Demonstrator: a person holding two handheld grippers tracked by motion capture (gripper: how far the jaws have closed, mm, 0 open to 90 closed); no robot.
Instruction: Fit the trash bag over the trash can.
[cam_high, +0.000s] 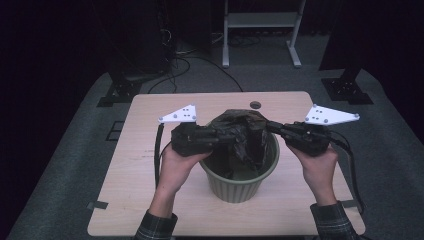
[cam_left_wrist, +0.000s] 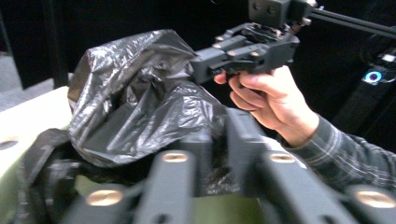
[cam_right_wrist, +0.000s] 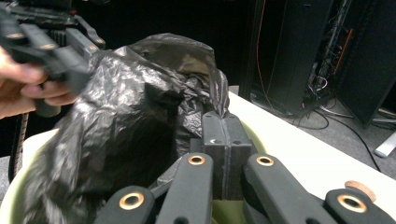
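Right claw (cam_right_wrist: 223, 154) clamps black bag (cam_right_wrist: 135, 107) | left claw (cam_high: 216, 135) pinches it | green bin (cam_high: 240, 185)

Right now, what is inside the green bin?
Inside the green bin, a crumpled black plastic bag hangs in and rises above the rim. The left gripper and right gripper are each shut on it. The bag covers the bottom, so anything beneath is hidden.

I find no legible text, label, brand, number or sign on any surface here; nothing on my tongs, the bag or the bin reads.
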